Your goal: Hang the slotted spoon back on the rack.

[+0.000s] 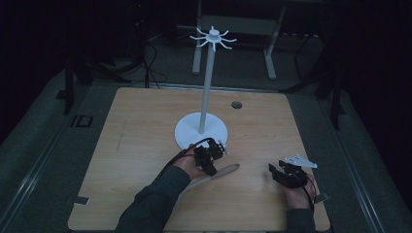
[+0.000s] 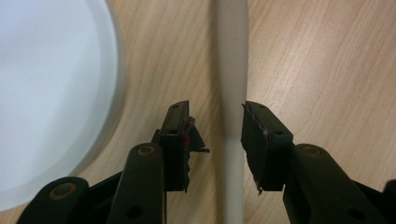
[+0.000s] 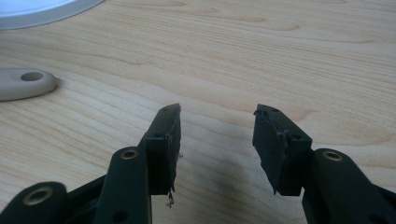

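Note:
A beige utensil handle (image 1: 226,170) with a hole at its end lies on the wooden table (image 1: 141,126), just in front of the white stand's round base (image 1: 187,133). My left gripper (image 1: 210,167) hangs over it, pointing down. In the left gripper view the handle (image 2: 231,70) runs lengthwise between the jaws of my left gripper (image 2: 215,106), which stand open on either side of it with a gap at the left pad. My right gripper (image 1: 273,171) rests low at the right, open and holding nothing. From my right gripper (image 3: 217,109) the handle's holed end (image 3: 23,83) lies far left.
The stand's thin pole (image 1: 208,82) rises to a ring of bare hooks (image 1: 213,36). Its base shows as a white disc (image 2: 51,93) left of the left jaws and at the top left (image 3: 42,9). A small dark hole (image 1: 236,104) marks the table's far side.

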Tool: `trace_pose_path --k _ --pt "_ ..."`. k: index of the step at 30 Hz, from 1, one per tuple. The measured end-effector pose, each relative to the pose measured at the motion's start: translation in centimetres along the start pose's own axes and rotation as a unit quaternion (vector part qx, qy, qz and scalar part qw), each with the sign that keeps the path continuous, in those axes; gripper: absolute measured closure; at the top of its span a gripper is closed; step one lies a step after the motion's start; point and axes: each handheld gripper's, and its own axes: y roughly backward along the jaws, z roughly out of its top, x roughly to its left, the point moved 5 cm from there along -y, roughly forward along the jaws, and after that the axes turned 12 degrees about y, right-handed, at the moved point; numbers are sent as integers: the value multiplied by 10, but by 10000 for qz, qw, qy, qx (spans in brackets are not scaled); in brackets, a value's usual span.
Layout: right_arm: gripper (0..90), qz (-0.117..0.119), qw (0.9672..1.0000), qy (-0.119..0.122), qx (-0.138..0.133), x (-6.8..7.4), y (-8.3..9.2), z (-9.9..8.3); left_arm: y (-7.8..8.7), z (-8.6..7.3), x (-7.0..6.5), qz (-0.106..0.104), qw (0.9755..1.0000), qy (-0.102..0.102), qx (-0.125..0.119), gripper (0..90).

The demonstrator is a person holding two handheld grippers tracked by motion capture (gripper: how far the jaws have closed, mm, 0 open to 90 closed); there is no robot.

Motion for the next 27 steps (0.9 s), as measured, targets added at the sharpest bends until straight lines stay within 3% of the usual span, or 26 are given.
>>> trace_pose_path --k 17,27 --pt "503 12 10000 -9 11 0 0 -1 -23 0 -8 34 9992 -21 400 656" --pt "498 23 10000 -17 2 0 0 -1 -34 0 -7 -97 9982 37 591 668"
